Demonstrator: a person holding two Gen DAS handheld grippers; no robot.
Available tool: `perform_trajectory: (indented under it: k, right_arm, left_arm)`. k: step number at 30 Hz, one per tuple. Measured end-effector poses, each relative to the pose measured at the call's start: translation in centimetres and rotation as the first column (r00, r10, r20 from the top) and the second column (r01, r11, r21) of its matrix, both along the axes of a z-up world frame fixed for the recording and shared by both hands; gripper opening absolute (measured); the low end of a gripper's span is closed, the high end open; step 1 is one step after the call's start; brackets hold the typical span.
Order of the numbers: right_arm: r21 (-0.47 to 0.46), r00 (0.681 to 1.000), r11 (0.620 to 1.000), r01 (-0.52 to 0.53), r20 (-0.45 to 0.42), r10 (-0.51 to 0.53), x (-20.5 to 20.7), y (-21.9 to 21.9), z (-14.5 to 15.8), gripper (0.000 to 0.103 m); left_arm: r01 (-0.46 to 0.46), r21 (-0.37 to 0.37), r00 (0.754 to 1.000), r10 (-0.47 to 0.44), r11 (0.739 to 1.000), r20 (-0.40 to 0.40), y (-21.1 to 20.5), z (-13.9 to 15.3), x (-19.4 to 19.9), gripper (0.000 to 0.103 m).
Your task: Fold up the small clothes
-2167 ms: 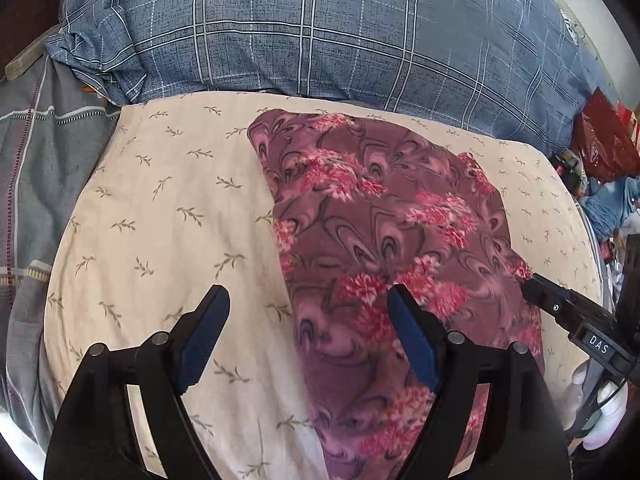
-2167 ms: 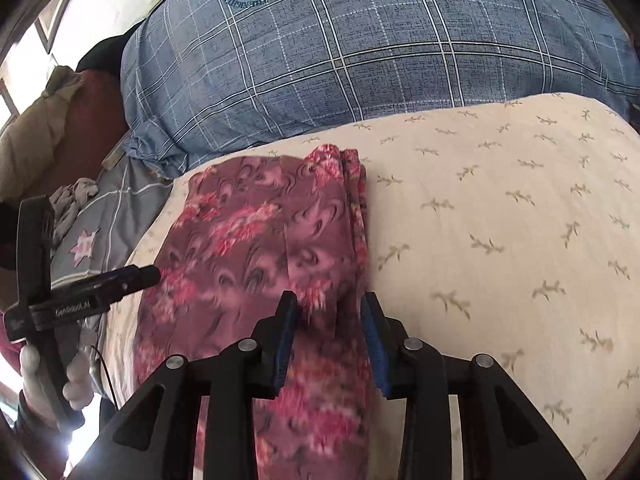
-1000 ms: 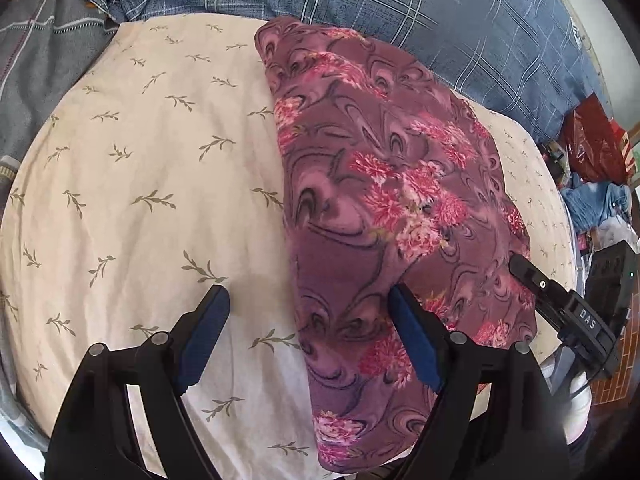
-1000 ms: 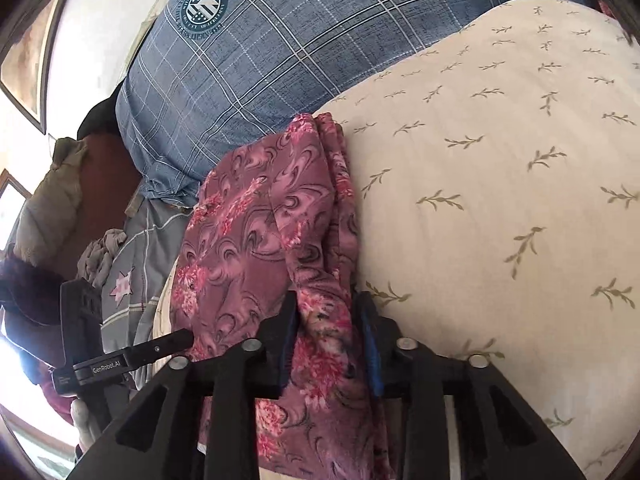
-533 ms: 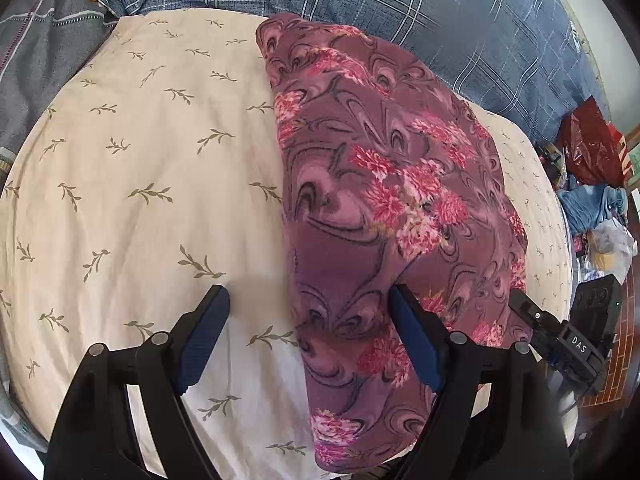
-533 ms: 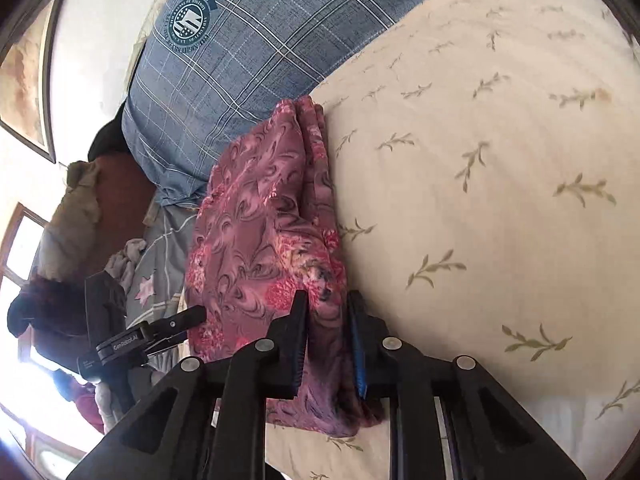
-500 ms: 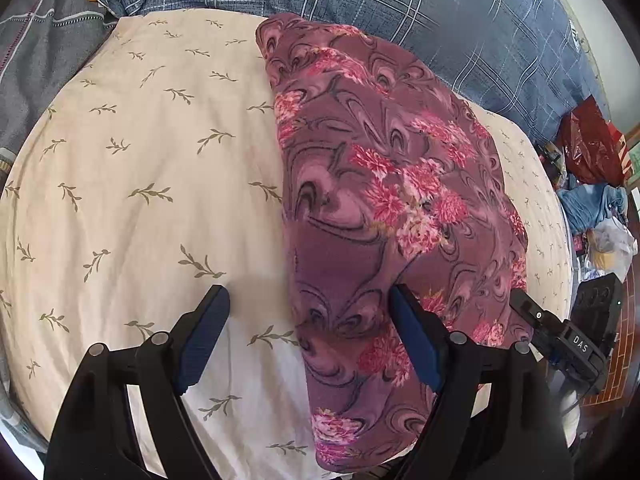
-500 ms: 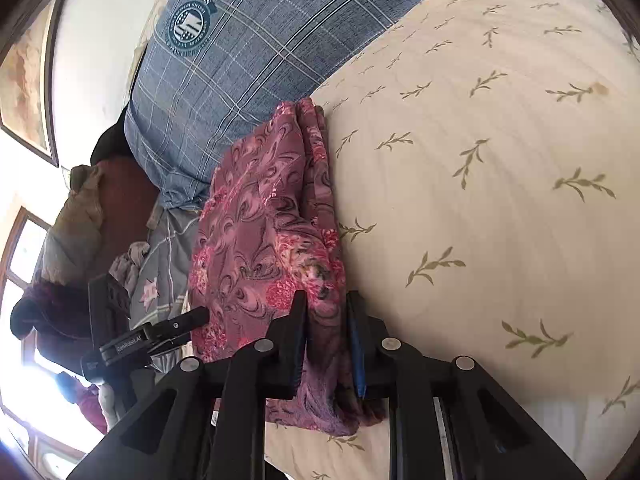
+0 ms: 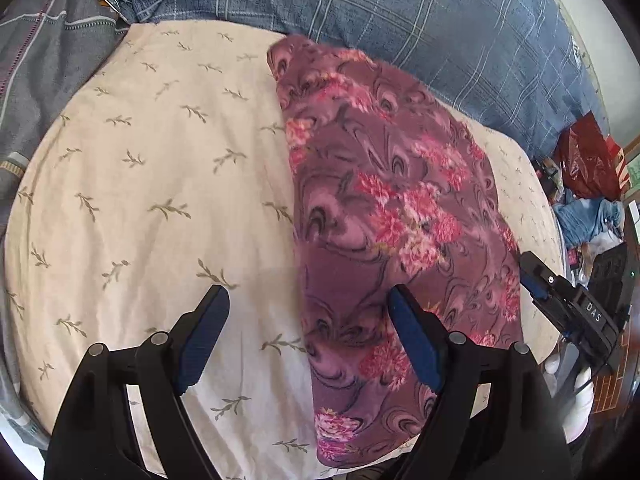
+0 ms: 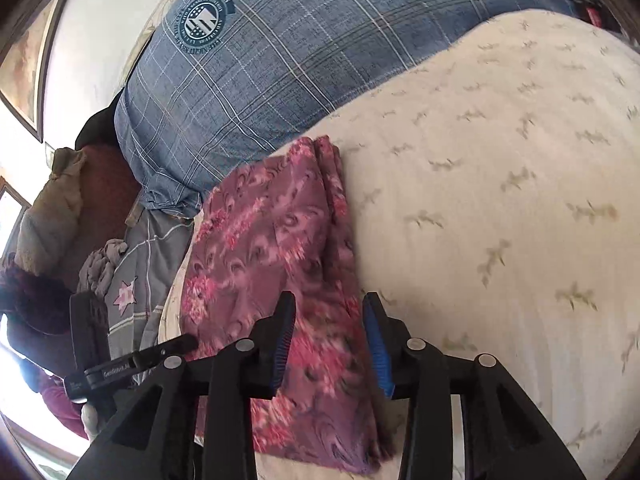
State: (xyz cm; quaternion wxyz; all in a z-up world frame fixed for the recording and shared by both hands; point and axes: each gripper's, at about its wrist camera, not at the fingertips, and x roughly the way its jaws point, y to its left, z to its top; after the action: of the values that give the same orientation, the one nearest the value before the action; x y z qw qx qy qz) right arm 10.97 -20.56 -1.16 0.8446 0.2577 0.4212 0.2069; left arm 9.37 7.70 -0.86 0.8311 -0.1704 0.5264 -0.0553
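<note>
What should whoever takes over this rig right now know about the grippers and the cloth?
Left gripper: open wide, empty, hovering over the near left edge of the purple floral cloth.
Right gripper: jaws opening, cloth's edge between them, pads no longer pressing.
Cloth: folded into a long strip, flat on the cream leaf-print pillow, below the blue plaid pillow.
Done: lengthwise fold.
Left: probably a crosswise fold, then tidy.

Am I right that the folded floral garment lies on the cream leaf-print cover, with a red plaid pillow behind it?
Not quite: the plaid pillow is blue, as the right wrist view shows. The folded floral garment does lie on the cream leaf-print cover, with that pillow behind it.
</note>
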Motion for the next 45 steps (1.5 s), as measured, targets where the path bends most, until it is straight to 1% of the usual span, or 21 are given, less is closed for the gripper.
perform_trajectory:
  k: [2, 7, 10, 12, 13, 15, 16, 18, 20, 23, 26, 29, 32, 33, 35, 37, 38, 39, 41, 45]
  right_arm:
    - [-0.011, 1.000, 1.000, -0.015, 0.009, 0.015, 1.3, 1.0, 0.4, 0.043]
    - [-0.028, 0.999, 0.999, -0.034, 0.018, 0.034, 4.9, 3.1, 1.0, 0.044]
    - [-0.028, 0.999, 0.999, -0.042, 0.018, 0.042, 7.3, 3.9, 1.2, 0.045]
    - [-0.037, 0.999, 0.998, -0.047, 0.012, 0.047, 9.0, 4.5, 0.9, 0.045]
    - [-0.048, 0.999, 0.998, -0.047, 0.006, 0.048, 9.7, 4.7, 0.7, 0.045]
    - [-0.102, 0.999, 0.994, -0.039, -0.019, 0.038, 11.1, 5.2, -0.1, 0.045]
    - [-0.149, 0.999, 0.988, -0.034, -0.042, 0.028, 11.9, 5.4, -0.9, 0.040]
    - [-0.148, 0.999, 0.989, -0.031, -0.021, 0.028, 12.5, 5.4, -1.3, 0.039]
    - [-0.157, 0.999, 0.987, -0.034, -0.024, 0.031, 12.8, 5.6, -1.2, 0.039]
    - [-0.197, 0.999, 0.979, -0.052, -0.020, 0.049, 12.6, 6.0, -0.9, 0.039]
    - [-0.208, 0.998, 0.977, -0.053, -0.030, 0.048, 12.0, 5.7, -0.4, 0.040]
    - [-0.211, 0.998, 0.976, -0.054, -0.029, 0.049, 9.8, 4.8, 0.4, 0.045]
    - [-0.143, 0.997, 0.987, -0.077, 0.013, 0.079, 6.5, 3.4, 1.1, 0.045]
    - [-0.127, 0.997, 0.989, -0.079, 0.015, 0.081, 5.7, 3.1, 1.1, 0.045]
    - [-0.103, 0.996, 0.991, -0.088, -0.007, 0.087, 4.0, 2.5, 0.3, 0.050]
    - [-0.151, 0.996, 0.985, -0.086, -0.042, 0.081, 3.0, 2.5, -1.0, 0.052]
    - [-0.162, 0.997, 0.984, -0.078, -0.036, 0.073, 2.4, 2.4, -1.6, 0.057]
    - [-0.148, 0.998, 0.987, -0.065, -0.010, 0.064, 1.9, 2.2, -1.7, 0.057]
    - [-0.137, 0.999, 0.990, -0.045, 0.011, 0.047, 1.4, 2.0, -1.9, 0.059]
    - [-0.128, 0.999, 0.992, -0.011, 0.033, 0.015, 0.7, 1.8, -2.2, 0.061]
  left_arm:
    - [-0.013, -0.001, 1.000, 0.013, 1.000, 0.001, 0.4, 0.4, 0.6, 0.082]
    - [-0.026, 0.014, 1.000, 0.026, 1.000, 0.002, 0.2, 0.9, 3.2, 0.082]
    - [-0.022, 0.035, 1.000, 0.022, 0.999, -0.004, -0.6, 0.7, 4.8, 0.082]
    - [-0.022, 0.041, 0.999, 0.023, 0.999, -0.025, -1.2, 0.2, 5.9, 0.082]
    - [-0.022, 0.040, 0.999, 0.023, 0.999, -0.037, -1.5, -0.3, 6.6, 0.082]
    - [-0.022, 0.033, 0.998, 0.023, 0.999, -0.051, -2.0, -1.0, 7.8, 0.083]
    - [-0.029, 0.020, 0.998, 0.030, 0.999, -0.053, -2.0, -1.4, 8.4, 0.086]
    - [-0.047, 0.011, 0.998, 0.048, 0.999, -0.044, -2.0, -1.5, 9.0, 0.089]
    - [-0.046, 0.020, 0.998, 0.047, 0.999, -0.039, -2.1, -1.5, 9.3, 0.090]
    - [-0.043, 0.013, 0.998, 0.044, 0.999, -0.035, -2.0, -1.5, 9.4, 0.091]
    - [-0.054, -0.003, 0.998, 0.054, 0.999, -0.024, -1.5, -1.2, 8.6, 0.091]
    - [-0.052, -0.004, 0.999, 0.052, 0.999, -0.005, -1.5, -0.6, 7.6, 0.090]
    - [-0.038, -0.013, 0.999, 0.038, 0.999, 0.032, -1.3, 0.7, 5.9, 0.090]
    - [-0.031, -0.021, 0.999, 0.032, 0.999, 0.043, -1.3, 1.0, 5.2, 0.091]
    - [-0.014, -0.034, 0.999, 0.016, 0.999, 0.047, -1.5, 1.1, 4.3, 0.091]
    - [0.003, -0.026, 0.999, -0.002, 1.000, 0.035, -1.9, 0.5, 3.5, 0.091]
    - [0.011, -0.008, 1.000, -0.011, 1.000, 0.016, -2.1, -0.1, 3.1, 0.091]
    - [0.017, 0.012, 1.000, -0.017, 1.000, -0.013, -2.3, -0.9, 2.9, 0.091]
    - [0.021, 0.010, 0.999, -0.021, 1.000, -0.030, -2.2, -1.6, 2.4, 0.091]
    - [0.039, 0.038, 0.998, -0.037, 0.999, -0.045, -2.3, -1.3, 1.7, 0.091]
